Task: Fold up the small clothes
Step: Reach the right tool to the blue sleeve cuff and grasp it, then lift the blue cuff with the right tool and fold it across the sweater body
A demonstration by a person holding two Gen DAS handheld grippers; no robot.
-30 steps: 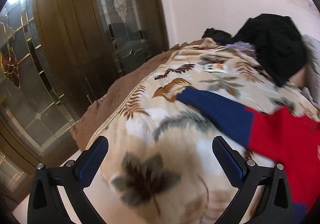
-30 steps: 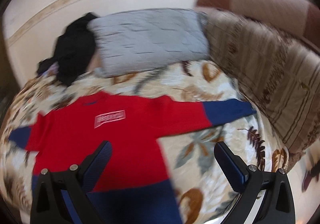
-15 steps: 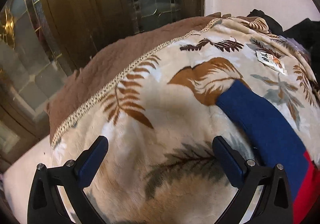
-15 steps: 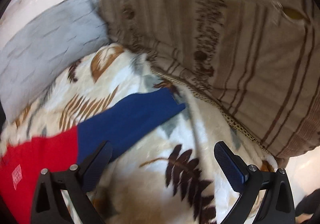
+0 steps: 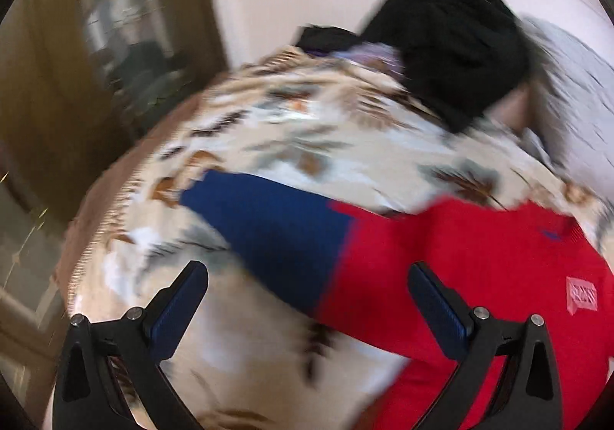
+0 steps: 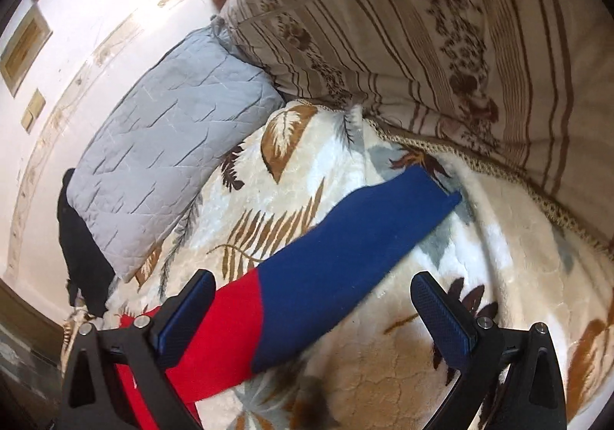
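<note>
Since 0.5 s ago, the left wrist view has swung back toward the garment: the red sweater (image 5: 479, 261) body with its white chest patch now fills the lower right, where only the sleeve end showed before. Motion blur covers most of this view.

Left hand-held gripper (image 5: 307, 299): jaws spread wide, holding nothing. The blue-cuffed left sleeve (image 5: 268, 222) runs diagonally between and beyond the 2 fingers, its cuff end lying up-left of the left finger. The right finger overlaps the red fabric in the view; contact cannot be determined.

Right hand-held gripper (image 6: 312, 307): jaws spread wide, holding nothing. The right sleeve (image 6: 345, 257) lies flat on the leaf-print blanket (image 6: 499, 276), extending from the left finger up-right between the fingers, cuff pointing toward the striped quilt (image 6: 441, 27).

A grey pillow (image 6: 169, 161) lies beyond the sleeve, with a black garment (image 5: 456, 50) beside it near the wall.
</note>
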